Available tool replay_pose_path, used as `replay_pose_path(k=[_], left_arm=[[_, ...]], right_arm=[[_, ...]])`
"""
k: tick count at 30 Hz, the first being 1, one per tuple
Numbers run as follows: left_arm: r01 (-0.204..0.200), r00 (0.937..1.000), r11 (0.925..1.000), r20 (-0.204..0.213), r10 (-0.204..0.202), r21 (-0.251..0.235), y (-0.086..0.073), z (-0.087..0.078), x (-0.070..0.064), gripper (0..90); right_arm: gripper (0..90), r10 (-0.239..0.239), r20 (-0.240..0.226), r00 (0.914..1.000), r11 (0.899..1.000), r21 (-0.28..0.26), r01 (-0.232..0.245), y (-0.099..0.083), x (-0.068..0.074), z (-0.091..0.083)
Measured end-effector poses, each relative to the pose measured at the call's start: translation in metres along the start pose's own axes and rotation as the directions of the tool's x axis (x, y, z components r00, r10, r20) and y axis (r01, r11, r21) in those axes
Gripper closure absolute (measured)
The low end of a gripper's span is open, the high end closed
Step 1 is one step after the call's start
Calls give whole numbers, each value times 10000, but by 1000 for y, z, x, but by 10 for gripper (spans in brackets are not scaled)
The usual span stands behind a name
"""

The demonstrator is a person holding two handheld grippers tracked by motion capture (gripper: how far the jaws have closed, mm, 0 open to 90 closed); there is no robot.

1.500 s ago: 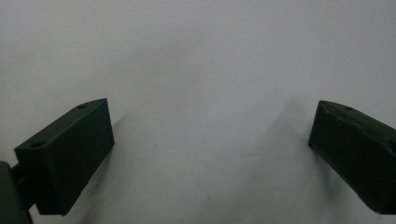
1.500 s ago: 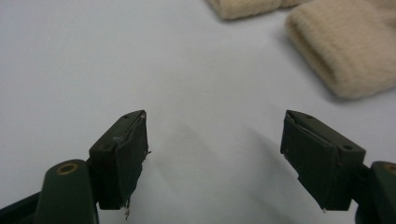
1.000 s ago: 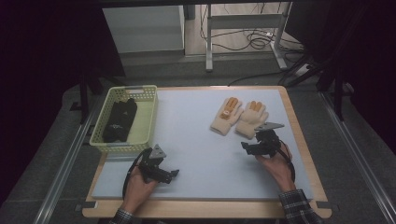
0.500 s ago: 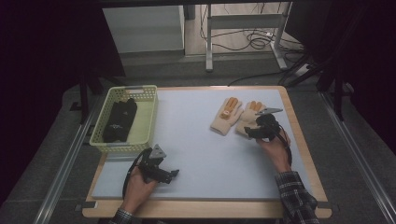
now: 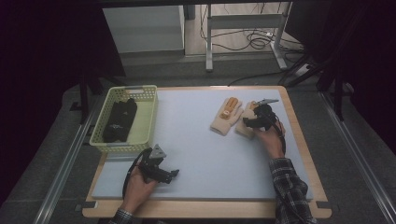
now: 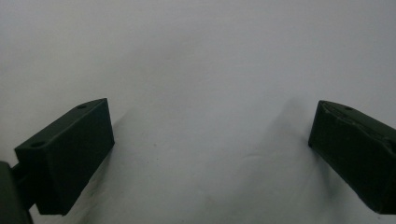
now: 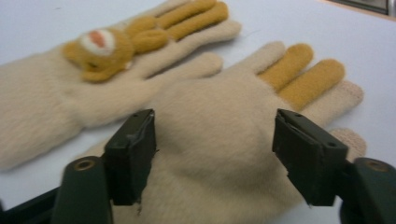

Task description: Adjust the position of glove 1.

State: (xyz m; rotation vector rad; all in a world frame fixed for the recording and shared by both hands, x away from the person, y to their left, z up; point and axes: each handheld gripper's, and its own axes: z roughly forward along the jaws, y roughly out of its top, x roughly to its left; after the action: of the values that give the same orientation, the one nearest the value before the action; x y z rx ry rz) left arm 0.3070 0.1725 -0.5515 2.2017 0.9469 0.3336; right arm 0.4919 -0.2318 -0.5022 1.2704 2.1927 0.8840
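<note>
A: Item one, right glove [image 7: 219, 154]. Location?

B: On the table [image 5: 196, 140], far right part, touching the left glove [image 7: 93, 88] thumb to thumb. The right gripper [image 7: 215, 158] sits over its palm, jaws spread, one at each side of the glove, nothing pinched yet.

A: Material and handling?

B: Fuzzy cream knit, mustard fingers. Judged soft, light, limp; it should fold and sag when lifted, not slip. Not fragile.

A: Best hold?

B: Across the palm or cuff, where the knit is thickest. The jaws should press down into the pile so both layers gather between them; a hold on one finger would likely let it dangle.

A: Item two, left gripper [image 5: 161, 173]?

B: Near edge of the table, resting low, jaws wide apart over bare surface, holding nothing.

A: Other stock?

B: Basket [image 5: 148, 114], far left, with dark gloves [image 5: 119, 120] inside.
</note>
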Motion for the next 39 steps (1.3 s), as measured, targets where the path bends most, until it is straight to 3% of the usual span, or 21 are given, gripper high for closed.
replay_pose_path(k=[6,10,16,21,34,39], left_arm=[[-2,10000,10000,2,2,1,0,0,0,3],[0,10000,10000,5,0,2,0,0,0,3],[-3,10000,10000,5,3,0,0,0,0,3],[-12,10000,10000,6,12,1,0,0,0,3],[18,10000,10000,12,-18,-9,0,0,0,3],[19,10000,10000,10,-19,-11,0,0,0,3]], right_arm=[[247,134,29,9999,9995,270,-135,-3,-5,20],[403,267,-328,9991,9996,71,-265,-7,-5,22],[570,90,-316,9995,9998,188,-84,-5,-2,20],[612,113,-386,9992,9999,-64,-116,-10,-1,18],[608,-246,-798,9965,9977,-650,194,-8,8,-10],[602,-466,-1342,9899,9948,-965,337,-9,16,-31]])
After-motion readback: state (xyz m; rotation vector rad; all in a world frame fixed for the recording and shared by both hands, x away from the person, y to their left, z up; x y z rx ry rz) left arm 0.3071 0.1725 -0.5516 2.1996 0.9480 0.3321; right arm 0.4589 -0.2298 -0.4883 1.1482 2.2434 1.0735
